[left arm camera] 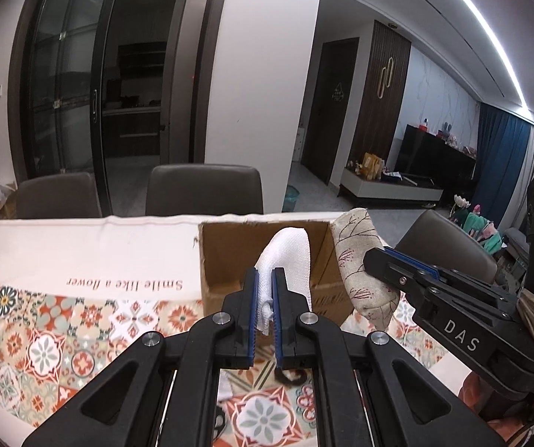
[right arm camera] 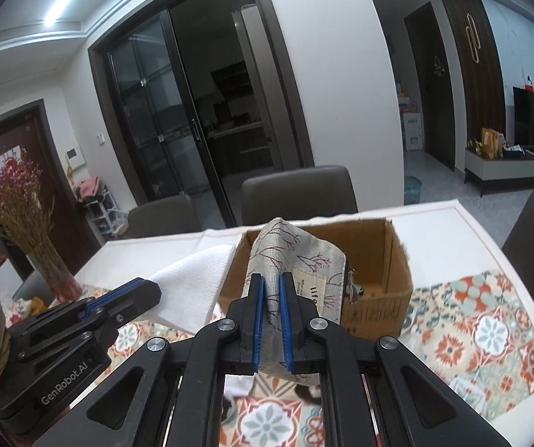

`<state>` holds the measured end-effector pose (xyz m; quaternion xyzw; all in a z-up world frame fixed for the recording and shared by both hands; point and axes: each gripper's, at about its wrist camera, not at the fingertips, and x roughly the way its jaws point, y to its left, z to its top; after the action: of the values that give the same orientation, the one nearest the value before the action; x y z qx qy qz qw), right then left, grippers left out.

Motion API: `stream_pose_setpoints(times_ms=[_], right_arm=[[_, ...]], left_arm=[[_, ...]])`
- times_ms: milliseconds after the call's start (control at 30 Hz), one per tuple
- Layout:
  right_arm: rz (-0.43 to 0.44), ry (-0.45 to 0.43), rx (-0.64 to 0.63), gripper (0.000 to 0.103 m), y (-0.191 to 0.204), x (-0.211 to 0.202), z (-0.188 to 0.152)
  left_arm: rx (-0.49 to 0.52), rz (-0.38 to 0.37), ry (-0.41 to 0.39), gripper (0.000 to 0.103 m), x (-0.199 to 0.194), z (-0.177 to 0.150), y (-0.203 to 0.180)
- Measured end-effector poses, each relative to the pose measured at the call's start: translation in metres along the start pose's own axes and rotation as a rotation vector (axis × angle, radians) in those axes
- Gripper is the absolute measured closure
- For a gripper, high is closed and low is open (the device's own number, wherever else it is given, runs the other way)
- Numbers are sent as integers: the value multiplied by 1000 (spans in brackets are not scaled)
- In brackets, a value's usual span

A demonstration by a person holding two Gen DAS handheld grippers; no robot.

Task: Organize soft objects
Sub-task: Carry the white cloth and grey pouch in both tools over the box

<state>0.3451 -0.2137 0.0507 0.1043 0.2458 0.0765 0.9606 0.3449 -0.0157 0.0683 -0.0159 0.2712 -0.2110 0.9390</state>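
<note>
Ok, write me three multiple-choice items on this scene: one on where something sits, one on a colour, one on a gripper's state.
1. Where does the cardboard box stand?
A. on a chair
B. on the patterned tablecloth
C. on the floor

2. What colour is the cloth in the left gripper?
A. white
B. blue
C. red

3. What is the state of the right gripper?
A. wide open and empty
B. shut on a flower vase
C. shut on the printed fabric pouch

Answers:
1. B, the box rests on the tiled-pattern cloth near the table's far edge.
2. A, the cloth pinched between the blue pads is plain white.
3. C, the beige pouch with twig print is clamped between its two fingers, held up in front of the box.
</note>
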Motion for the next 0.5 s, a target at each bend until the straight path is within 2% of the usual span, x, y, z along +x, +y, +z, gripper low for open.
stream_pose_setpoints(times_ms=[267, 500], right_arm=[[-8, -31, -14, 93, -15, 9, 28], [-5, -25, -17, 93, -26, 26, 41]], left_arm=[[14, -2, -14, 94, 18, 28, -11], [14, 7, 6, 94, 44, 42, -14]])
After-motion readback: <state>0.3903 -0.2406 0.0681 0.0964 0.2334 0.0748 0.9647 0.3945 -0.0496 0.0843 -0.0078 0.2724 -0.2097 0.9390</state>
